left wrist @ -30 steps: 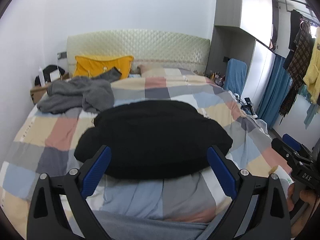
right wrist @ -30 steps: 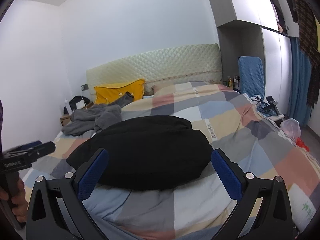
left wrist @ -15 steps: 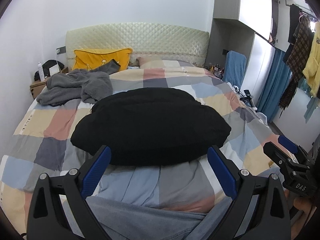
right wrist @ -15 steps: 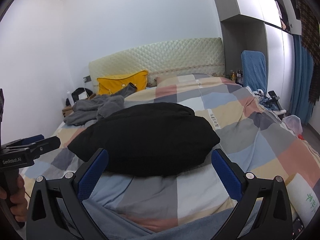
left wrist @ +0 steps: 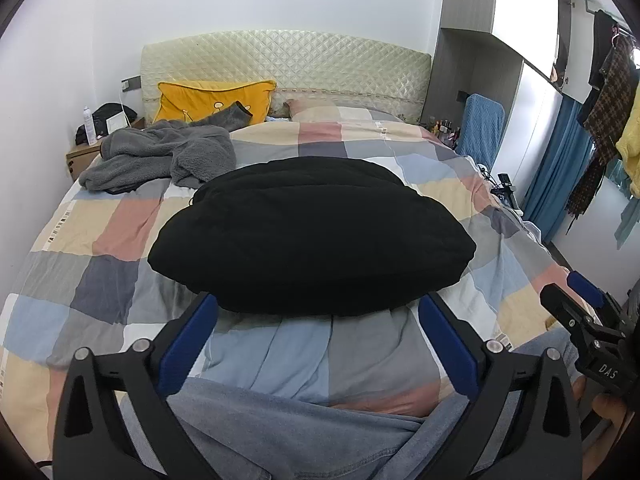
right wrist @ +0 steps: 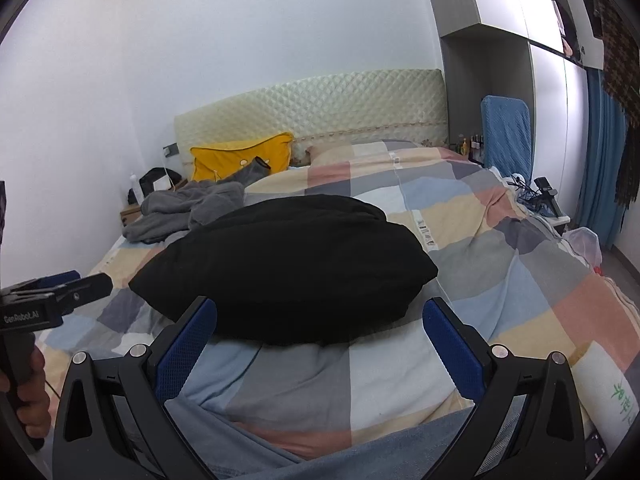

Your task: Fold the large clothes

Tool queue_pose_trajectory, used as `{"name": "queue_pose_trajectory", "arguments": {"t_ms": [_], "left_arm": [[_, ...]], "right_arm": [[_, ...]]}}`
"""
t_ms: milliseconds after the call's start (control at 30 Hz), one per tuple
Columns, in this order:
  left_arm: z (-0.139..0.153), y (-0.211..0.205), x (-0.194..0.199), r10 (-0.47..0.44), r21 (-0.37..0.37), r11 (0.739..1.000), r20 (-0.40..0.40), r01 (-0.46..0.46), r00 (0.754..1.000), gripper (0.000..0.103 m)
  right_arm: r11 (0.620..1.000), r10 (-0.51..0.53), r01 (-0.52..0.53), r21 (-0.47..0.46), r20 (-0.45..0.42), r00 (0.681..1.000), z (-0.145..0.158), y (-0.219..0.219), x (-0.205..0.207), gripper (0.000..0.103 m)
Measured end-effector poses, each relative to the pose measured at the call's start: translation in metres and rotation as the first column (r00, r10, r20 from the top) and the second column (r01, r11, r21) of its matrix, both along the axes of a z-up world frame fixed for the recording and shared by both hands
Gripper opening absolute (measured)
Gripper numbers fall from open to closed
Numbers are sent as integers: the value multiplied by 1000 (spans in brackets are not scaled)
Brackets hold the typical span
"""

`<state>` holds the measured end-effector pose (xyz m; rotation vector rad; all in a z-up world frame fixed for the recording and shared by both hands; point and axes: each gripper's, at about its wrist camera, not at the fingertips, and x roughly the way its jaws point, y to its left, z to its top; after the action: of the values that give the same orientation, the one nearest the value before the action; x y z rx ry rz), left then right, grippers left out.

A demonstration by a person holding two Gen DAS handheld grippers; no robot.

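Left gripper [left wrist: 318,338]: fingers spread wide, holding nothing; blue textured pads; held above the bed's near edge.
Right gripper [right wrist: 320,340]: fingers spread wide, empty; likewise above the near edge.
Black garment [left wrist: 312,236]: lies folded in a thick, rounded mound mid-bed on the quilt; matte, soft fabric; apart from both grippers.
Quilt [left wrist: 100,232]: patchwork squares in peach, grey, blue and cream; creased near the front.
Grey garment [left wrist: 160,156]: fleecy, crumpled heap at the far left of the bed.
Pillow [left wrist: 200,98]: yellow, propped against the headboard.
Headboard [left wrist: 320,64]: cream, diamond-quilted.
Containers: none discernible.
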<state>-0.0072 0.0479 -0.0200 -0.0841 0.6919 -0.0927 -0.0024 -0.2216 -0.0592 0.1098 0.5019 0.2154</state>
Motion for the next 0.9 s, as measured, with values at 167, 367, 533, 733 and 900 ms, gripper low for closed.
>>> {"name": "queue_pose_trajectory", "arguments": {"t_ms": [167,367,533,733,900], "left_arm": [[-2,2,3,2,1,1000,-10,-2,1000,102],[-4,3,8,12,-1,1000,-32,-12,999,103],[-6,2,10,12,1,1000,-37,-12,999,103],[-6,1,11,28,23,999,-35,-27,999,103],[-6,3,13,32,7,999,-45,-32,998,103]], "right_arm": [[1000,-2,2,-2,8,1000,1,1,1,103],[1000,0,0,-2,-1,1000,-1,0,2,103],[1000,-15,15,-3,6,1000,-1,-1,2,103],[1000,-8,8,-10,3,1000,-1,-1,2,103],[1000,-10,10,-11,3,1000,-2,-1,2,103]]}}
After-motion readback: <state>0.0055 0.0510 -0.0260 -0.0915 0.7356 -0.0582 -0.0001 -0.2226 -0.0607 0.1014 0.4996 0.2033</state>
